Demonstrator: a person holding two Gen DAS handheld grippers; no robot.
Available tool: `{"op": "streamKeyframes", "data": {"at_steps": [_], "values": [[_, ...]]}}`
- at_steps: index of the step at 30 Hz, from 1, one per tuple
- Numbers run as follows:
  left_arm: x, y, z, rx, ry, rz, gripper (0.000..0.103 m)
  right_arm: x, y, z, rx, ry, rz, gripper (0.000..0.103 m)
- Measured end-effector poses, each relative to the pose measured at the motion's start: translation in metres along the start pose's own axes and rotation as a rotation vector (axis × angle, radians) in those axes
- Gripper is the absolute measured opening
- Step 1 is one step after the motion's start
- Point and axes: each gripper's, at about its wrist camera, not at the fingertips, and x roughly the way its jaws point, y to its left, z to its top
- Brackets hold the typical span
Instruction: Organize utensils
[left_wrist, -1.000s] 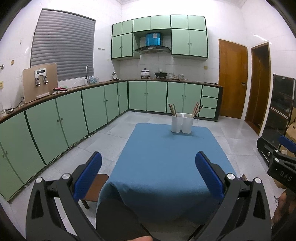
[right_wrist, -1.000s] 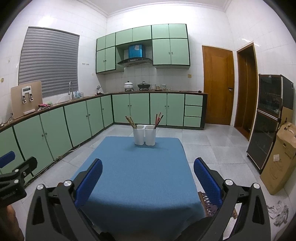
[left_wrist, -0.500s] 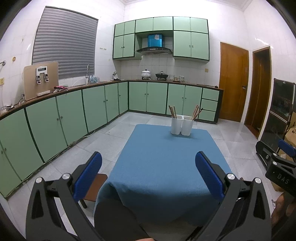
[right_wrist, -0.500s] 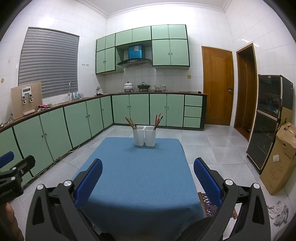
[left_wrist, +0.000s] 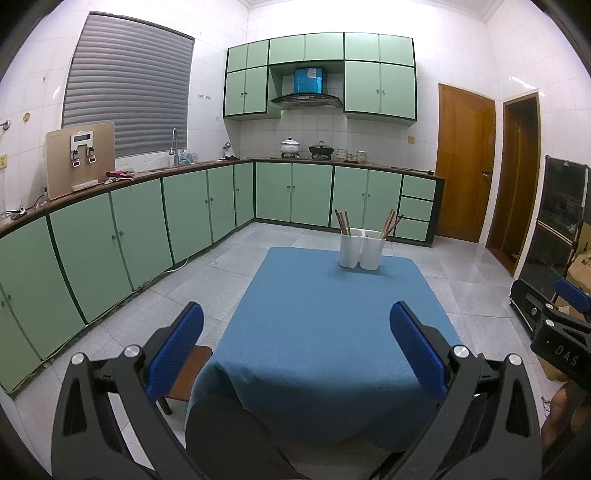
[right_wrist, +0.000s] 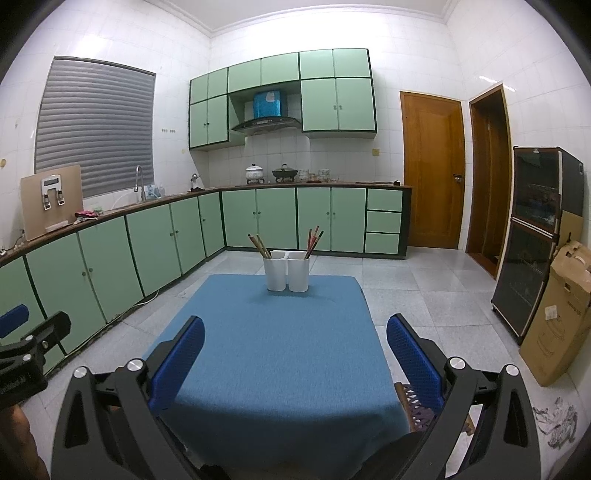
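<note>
Both grippers are held level at the near edge of the blue-clothed table (right_wrist: 280, 354), pointing forward. The left gripper (left_wrist: 295, 328) and right gripper (right_wrist: 295, 332) have their jaws spread wide, gripping nothing. Well ahead of the jaws, two white holders (right_wrist: 287, 270) touch side by side, chopsticks (right_wrist: 313, 238) standing inside.

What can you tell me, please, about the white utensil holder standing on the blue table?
The white utensil holder is a pair of tall, smooth, plastic-looking cups with rounded bases, pressed side by side. It stands upright near the far edge of the blue tablecloth, roughly centred. The left cup holds brown chopsticks leaning left; the right cup holds reddish-brown ones leaning right. Neither gripper touches it.
</note>
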Motion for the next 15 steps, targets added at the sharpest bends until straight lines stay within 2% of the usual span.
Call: {"op": "streamKeyframes", "data": {"at_steps": [15], "values": [[-0.0005,-0.0015,0.0005,0.001,-0.001,-0.001,0.098,-0.0001,-0.0029,0.0004,0.003,0.005,0.001,0.097]]}}
